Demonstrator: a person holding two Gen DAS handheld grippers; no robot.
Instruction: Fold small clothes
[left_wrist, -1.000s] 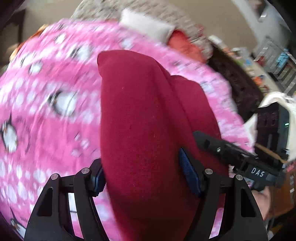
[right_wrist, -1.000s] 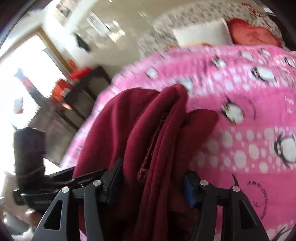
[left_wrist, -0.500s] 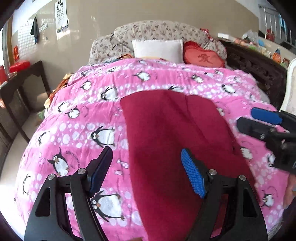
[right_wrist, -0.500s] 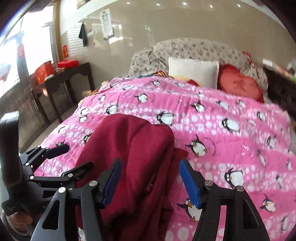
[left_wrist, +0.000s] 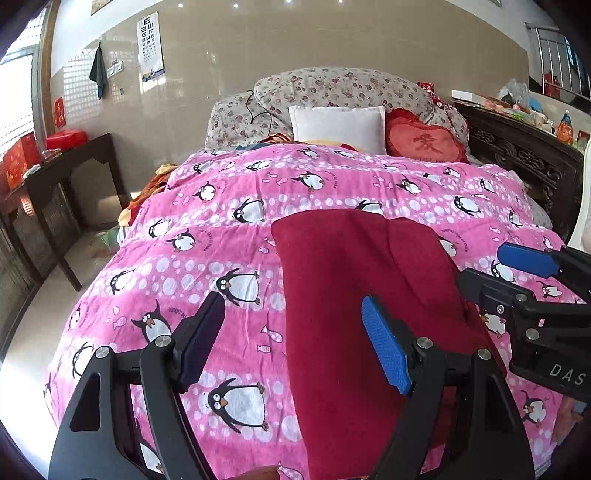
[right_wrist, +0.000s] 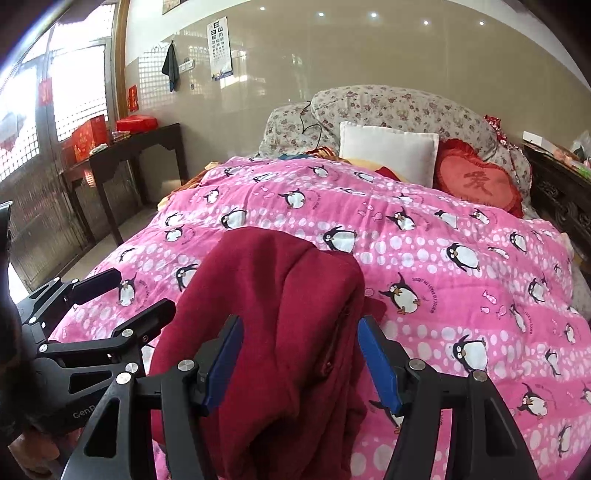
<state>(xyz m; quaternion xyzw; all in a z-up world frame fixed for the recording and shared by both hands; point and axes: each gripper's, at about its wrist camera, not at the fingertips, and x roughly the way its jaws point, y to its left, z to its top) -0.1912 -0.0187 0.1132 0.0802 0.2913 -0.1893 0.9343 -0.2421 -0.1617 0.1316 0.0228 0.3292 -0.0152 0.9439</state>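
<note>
Left gripper (left_wrist: 291, 339) at bottom of left wrist view, jaws wide apart, nothing pinched; its blue pad (left_wrist: 384, 350) sits over the dark red garment (left_wrist: 369, 295), other finger over the pink penguin blanket (left_wrist: 221, 229).

Right gripper (right_wrist: 299, 362) at bottom of right wrist view, jaws also apart, pads not pressing; garment bulges up between them, bunched and folded, zipper-like seam near the right pad.

Garment lies on the near part of the blanket, lower centre in both views, long flat strip in left view. Each gripper shows in the other's view at the frame edge, just beside the garment.

Farther: white pillow (left_wrist: 338, 127), red heart cushion (left_wrist: 424, 144), floral bedding (left_wrist: 332, 88) at the head. Dark side table (left_wrist: 62, 173) at left, eye chart (left_wrist: 150, 46) on wall, upper left.
</note>
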